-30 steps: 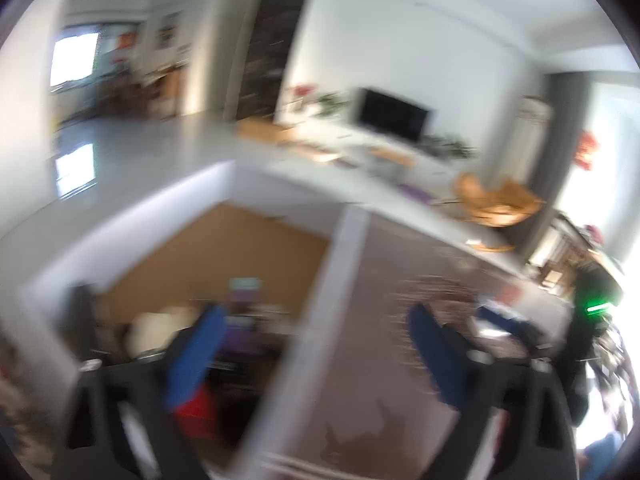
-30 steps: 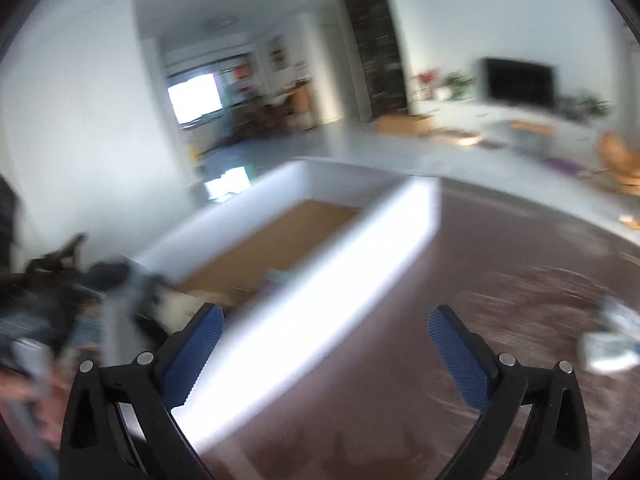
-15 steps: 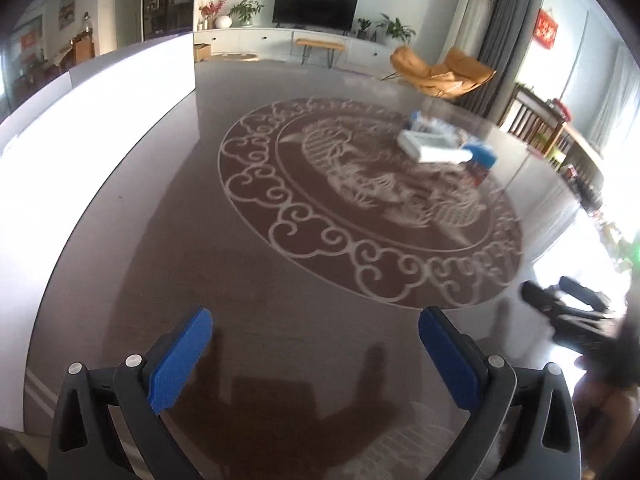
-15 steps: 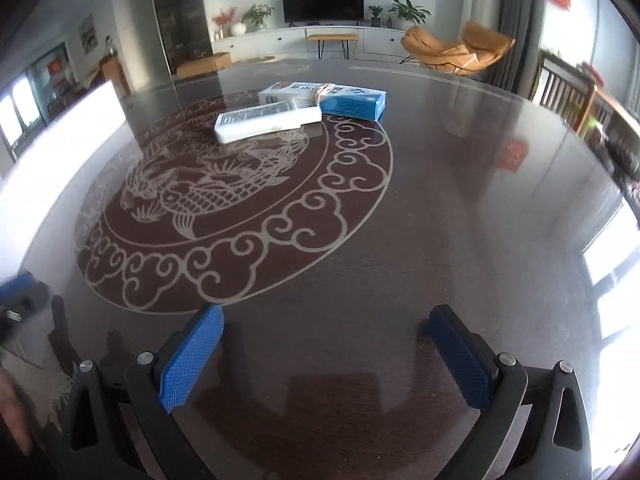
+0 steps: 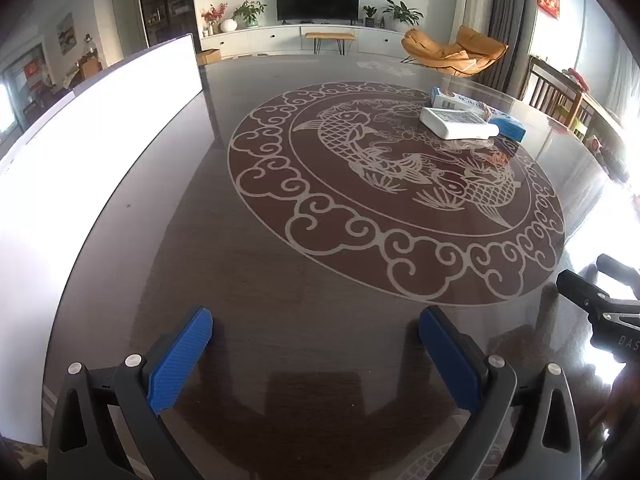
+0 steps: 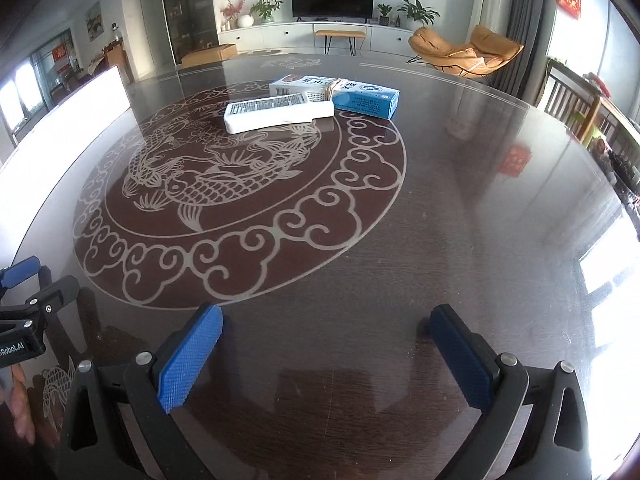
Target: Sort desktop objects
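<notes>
A white flat box (image 6: 278, 114) lies on the far part of the round dark table (image 6: 460, 220), leaning against a white and blue carton (image 6: 336, 94) behind it. The left wrist view shows the same white box (image 5: 458, 123) and carton (image 5: 476, 110) at the far right. My left gripper (image 5: 316, 346) hovers open over the near table edge, nothing between its blue pads. My right gripper (image 6: 326, 340) is open too, low over the near edge, far from the boxes. Each gripper appears at the edge of the other's view.
A tall white box wall (image 5: 92, 148) stands along the table's left side. The table top carries a pale fish and cloud pattern (image 6: 224, 184). Chairs (image 6: 580, 108) stand at the right rim. A hand (image 6: 20, 412) holds the left gripper.
Both views swung from the white box with the cardboard floor on the left to the table top. Since half a second ago both grippers have stayed open and nearly still.
</notes>
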Tool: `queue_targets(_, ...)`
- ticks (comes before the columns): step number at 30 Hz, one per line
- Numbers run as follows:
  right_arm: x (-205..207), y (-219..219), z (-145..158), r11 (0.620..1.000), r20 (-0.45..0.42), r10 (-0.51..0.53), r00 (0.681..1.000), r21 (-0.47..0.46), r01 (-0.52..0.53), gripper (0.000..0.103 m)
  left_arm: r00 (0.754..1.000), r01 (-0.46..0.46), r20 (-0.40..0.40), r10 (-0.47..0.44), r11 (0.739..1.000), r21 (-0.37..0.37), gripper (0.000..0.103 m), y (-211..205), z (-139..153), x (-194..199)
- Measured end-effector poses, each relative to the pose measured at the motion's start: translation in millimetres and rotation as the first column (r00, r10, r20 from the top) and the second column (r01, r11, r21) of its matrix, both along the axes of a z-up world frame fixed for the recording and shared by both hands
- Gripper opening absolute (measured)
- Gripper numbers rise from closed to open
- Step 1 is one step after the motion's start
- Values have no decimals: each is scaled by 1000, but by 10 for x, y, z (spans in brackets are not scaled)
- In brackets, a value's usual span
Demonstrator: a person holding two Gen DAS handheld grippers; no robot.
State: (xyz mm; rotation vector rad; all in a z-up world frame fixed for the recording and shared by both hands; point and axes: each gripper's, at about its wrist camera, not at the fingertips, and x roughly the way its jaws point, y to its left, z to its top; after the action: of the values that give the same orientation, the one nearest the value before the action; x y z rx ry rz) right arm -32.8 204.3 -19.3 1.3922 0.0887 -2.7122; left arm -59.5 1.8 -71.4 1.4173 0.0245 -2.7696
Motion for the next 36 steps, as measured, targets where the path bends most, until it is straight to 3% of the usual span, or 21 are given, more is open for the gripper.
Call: queue_targets(36, 0, -13, 1, 1000, 0, 1, 1000, 1, -1, 103, 1000, 12, 0, -12, 1000, -3, 103, -18, 10, 36)
